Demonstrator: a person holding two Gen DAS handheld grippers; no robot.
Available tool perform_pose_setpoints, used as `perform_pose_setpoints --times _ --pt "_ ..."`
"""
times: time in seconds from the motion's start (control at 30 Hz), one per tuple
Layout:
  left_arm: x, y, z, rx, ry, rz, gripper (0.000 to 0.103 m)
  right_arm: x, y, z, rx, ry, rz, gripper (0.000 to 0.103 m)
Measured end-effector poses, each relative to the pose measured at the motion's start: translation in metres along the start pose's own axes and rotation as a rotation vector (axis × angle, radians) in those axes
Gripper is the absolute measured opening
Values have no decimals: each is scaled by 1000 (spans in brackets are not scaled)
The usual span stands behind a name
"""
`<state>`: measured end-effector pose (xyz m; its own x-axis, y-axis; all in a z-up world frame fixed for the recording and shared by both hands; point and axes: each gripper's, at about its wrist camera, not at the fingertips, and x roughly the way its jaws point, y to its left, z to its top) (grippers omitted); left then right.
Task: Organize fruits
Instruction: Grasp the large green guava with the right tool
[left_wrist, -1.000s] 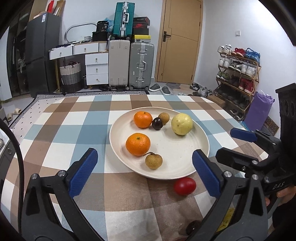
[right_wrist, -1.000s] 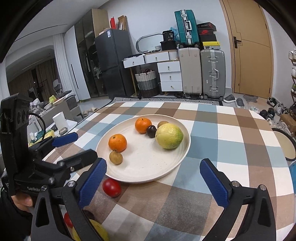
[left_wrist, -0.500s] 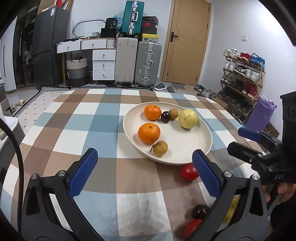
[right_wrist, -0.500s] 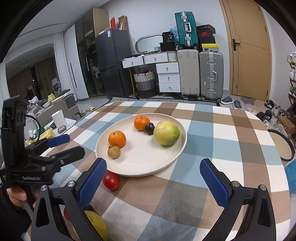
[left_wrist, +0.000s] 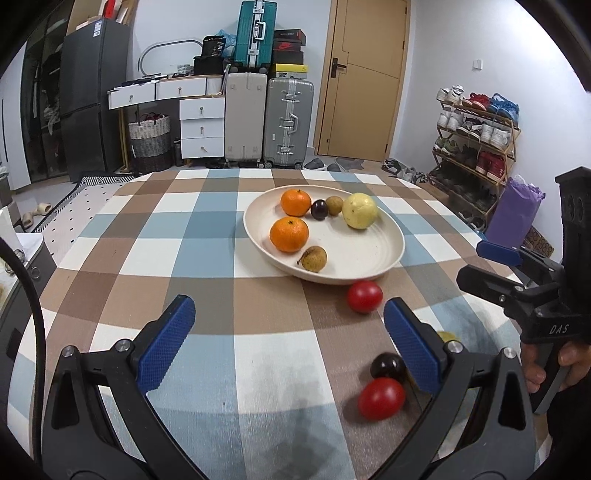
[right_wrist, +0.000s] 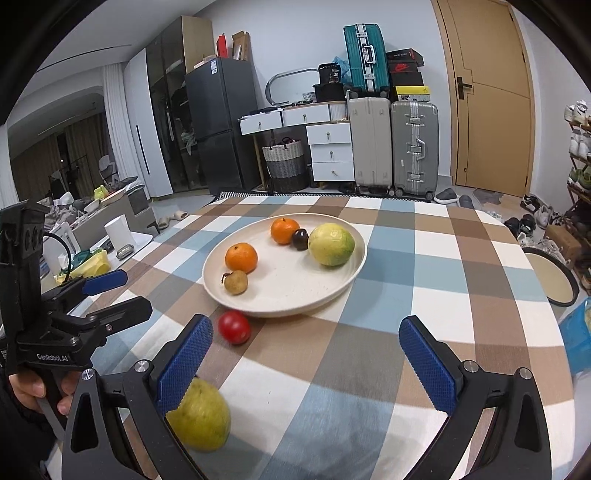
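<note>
Both tongs pulled back, revealing more checkered tablecloth (left_wrist: 221, 362) before plate (left_wrist: 391, 254).

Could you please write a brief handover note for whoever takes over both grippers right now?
Left gripper: open, empty, above the cloth.
Right gripper: open, empty.
On the plate: two oranges, a dark plum, two small brown fruits, a yellow-green fruit.
Still on the checked tablecloth: a red fruit by the plate's rim, another red fruit, a dark fruit, a yellow-green fruit near the right gripper.
Left: plate those four.
</note>
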<state>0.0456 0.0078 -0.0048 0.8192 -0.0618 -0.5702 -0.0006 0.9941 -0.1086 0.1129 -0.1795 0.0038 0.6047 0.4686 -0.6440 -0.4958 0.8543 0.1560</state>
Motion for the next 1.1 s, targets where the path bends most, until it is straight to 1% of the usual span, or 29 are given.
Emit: perform_pose_setpoints --times 0.07,0.17,0.23,0.3,0.37,0.43,0.6,0.73,0.83,1.0,1.07,1.1 --pt "-5 -2 -4 9 2 2 102 -3 1 -3 1 11 -5 103" --pt "-9 -3 -8 17 11 -17 102 -6 5 -9 -8 35 -18 103" --pt "-11 -5 -11 49 28 -33 102 -11 8 -13 -14 46 -30 103" --pt "-11 -5 -13 57 38 -26 102 -15 11 -16 -6 63 -10 103" --pt "-12 -6 -15 57 51 -34 102 -16 15 -17 -13 92 8 103" --pt "-13 -6 -18 60 65 -30 102 -18 21 -21 -34 109 8 103" --pt "-17 -11 -19 74 69 -62 102 -14 33 -31 -61 175 22 103" --pt "-15 -16 -22 102 85 -59 102 -5 36 -32 -39 224 55 103" --pt "-16 -16 -22 97 77 -66 102 -2 40 -34 -64 240 45 103" --pt "-15 -10 -22 64 92 -79 102 1 45 -38 -81 255 66 102" --pt "-14 -8 -22 55 91 -70 102 3 47 -39 -81 262 78 101" --pt "-15 -7 -22 50 89 -72 102 4 48 -39 -84 266 79 99"
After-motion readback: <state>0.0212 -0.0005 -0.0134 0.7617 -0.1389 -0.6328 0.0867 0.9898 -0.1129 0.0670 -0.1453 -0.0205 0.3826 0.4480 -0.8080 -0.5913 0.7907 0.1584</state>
